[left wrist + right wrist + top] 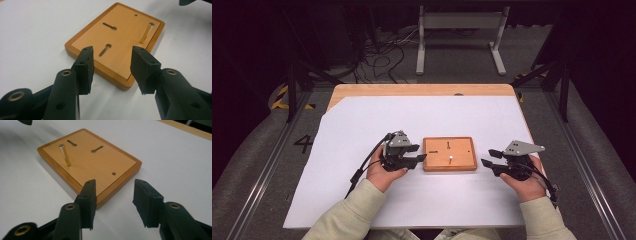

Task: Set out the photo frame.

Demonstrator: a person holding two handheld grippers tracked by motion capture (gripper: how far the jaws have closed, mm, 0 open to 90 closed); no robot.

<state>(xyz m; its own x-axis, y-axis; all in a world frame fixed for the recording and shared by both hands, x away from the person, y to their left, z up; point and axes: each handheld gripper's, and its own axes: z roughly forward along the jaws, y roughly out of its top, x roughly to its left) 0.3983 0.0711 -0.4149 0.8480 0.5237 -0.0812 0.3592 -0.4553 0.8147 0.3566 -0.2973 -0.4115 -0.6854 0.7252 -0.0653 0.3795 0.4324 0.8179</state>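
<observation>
The wooden board [449,154] lies flat at the centre of the high view on the white sheet [362,120], a brass pin [65,155] standing in it. The left gripper [419,152] sits just left of it and the right gripper [489,157] near its right, both with jaws spread and empty.

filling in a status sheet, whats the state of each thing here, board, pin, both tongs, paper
wooden board: flat on the white sheet, between the two tongs, not gripped
brass pin: upright in the board
keyhole slots: nothing in them
left tongs: open, nothing between the jaws, at the board's left edge
right tongs: open, nothing between the jaws, apart from the board's right edge
white sheet: spread flat on the table
</observation>
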